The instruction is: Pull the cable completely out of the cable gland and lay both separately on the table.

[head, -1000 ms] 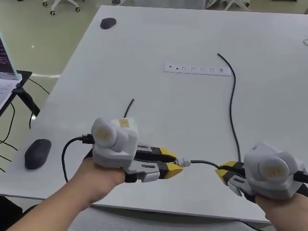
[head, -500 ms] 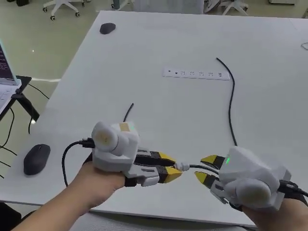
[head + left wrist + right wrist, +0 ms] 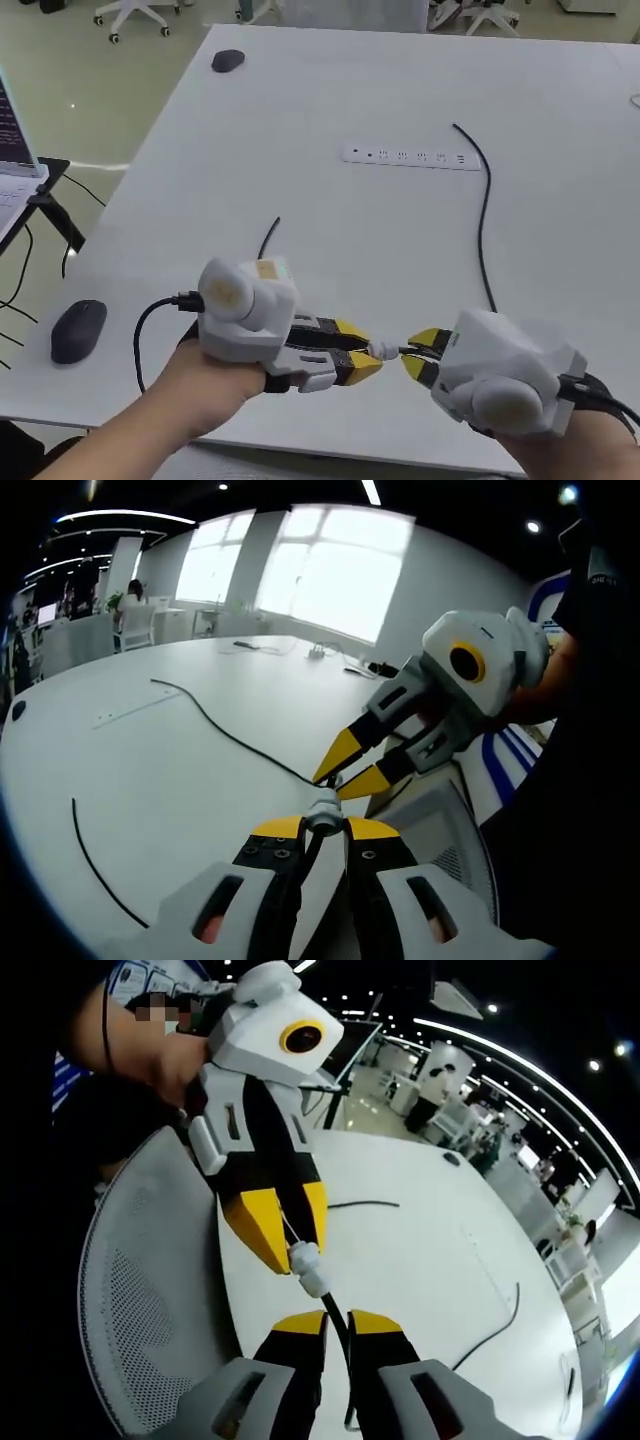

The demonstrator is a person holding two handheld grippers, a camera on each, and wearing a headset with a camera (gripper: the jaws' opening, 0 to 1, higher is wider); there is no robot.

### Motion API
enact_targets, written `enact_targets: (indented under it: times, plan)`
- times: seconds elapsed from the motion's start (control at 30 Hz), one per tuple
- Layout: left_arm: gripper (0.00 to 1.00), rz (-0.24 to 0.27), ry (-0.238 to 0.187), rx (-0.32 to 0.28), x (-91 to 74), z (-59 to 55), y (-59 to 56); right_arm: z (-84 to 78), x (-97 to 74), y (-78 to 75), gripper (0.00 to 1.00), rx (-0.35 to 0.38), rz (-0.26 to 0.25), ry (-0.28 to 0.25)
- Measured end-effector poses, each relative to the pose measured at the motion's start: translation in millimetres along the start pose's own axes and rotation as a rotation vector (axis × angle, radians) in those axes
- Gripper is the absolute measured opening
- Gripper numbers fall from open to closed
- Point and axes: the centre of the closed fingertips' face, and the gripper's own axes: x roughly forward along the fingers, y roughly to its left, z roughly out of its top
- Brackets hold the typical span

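Daylight is pouring through big windows (image 3: 330,570). A white table (image 3: 300,110) is standing on a glossy pale floor (image 3: 90,90), with office chairs (image 3: 130,10) sitting beyond.

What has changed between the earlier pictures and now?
The right claw let go of the cable, opened, and moved along it toward the left claw. Its jaws now sit around the cable beside the cable gland, but I cannot tell whether they grip yet. The left claw stays shut on the cable gland, about where it was. The power strip has not moved.
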Motion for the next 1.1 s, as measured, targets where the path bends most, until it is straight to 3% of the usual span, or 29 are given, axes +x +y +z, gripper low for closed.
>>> enact_targets:
  times: [0.13, 0.5, 0.77, 1.1]
  plan:
    - [0.15, -0.001, 0.003, -0.003, 0.1, -1.6, -0.3, -1.3, 0.4, 0.7, 0.02, -0.010, -0.006, -0.001]
    - [0.15, 0.006, -0.008, 0.011, 1.0, 0.2, -2.6, -7.0, -0.7, -1.8, 0.01, 0.113, -0.001, -0.009]
    - [0.15, 0.016, -0.022, 0.019, -1.0, 1.2, -3.1, -20.5, -3.2, -8.2, 0.01, 0.233, -0.016, -0.016]
    - [0.15, 0.014, -0.025, 0.029, -2.3, 1.7, -5.5, -47.2, -4.0, -19.2, 0.01, 0.447, -0.048, -0.003]
